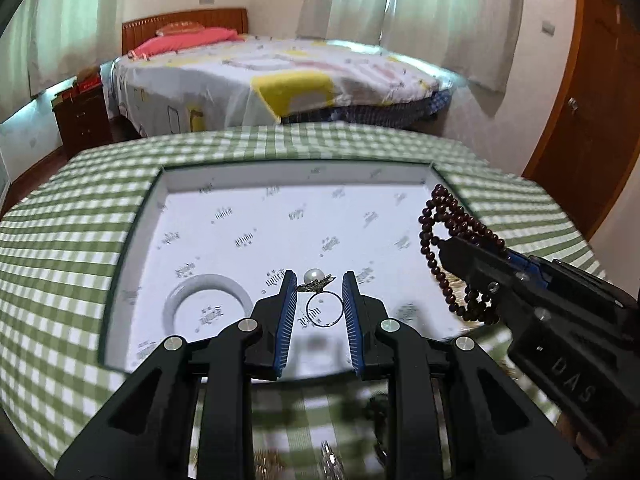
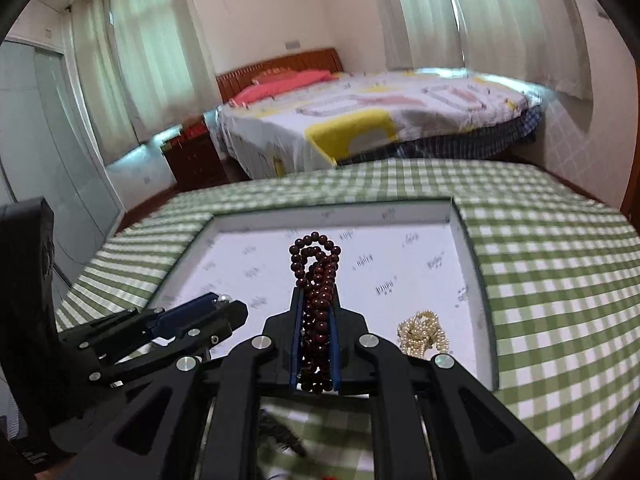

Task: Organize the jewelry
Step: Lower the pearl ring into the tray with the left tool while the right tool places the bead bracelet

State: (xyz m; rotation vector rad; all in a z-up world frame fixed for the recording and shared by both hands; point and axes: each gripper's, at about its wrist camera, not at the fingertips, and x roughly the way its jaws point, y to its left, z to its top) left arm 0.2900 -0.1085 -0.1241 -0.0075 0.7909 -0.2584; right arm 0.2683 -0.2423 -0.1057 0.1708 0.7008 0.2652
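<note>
I have both grippers over the shallow white tray with the printed paper lining (image 1: 132,216), which sits on the green-and-white checked tablecloth (image 1: 60,240).

My left gripper (image 1: 320,276) stands at a narrow gap and carries the thin silver ring topped with a white pearl and a small metal ornament (image 1: 323,308); the ornament spans between the 2 blue ribbed pads (image 1: 288,312), and the band hangs in the gap below it. On the tray floor to the left of that gripper lies a pale grey-white bangle (image 1: 206,292).

My right gripper (image 2: 316,292) is closed tight on the bundled string of dark red round beads (image 2: 318,280). A loop of the beads sticks up past the fingertips, and more strands hang between the pads. In the left wrist view the same beads dangle at the right edge of the tray.

A cream pearl necklace piled in a heap (image 2: 424,334) lies inside the tray just right of the right gripper. Behind the table I see a bed with a patterned white and yellow cover (image 2: 380,120).
</note>
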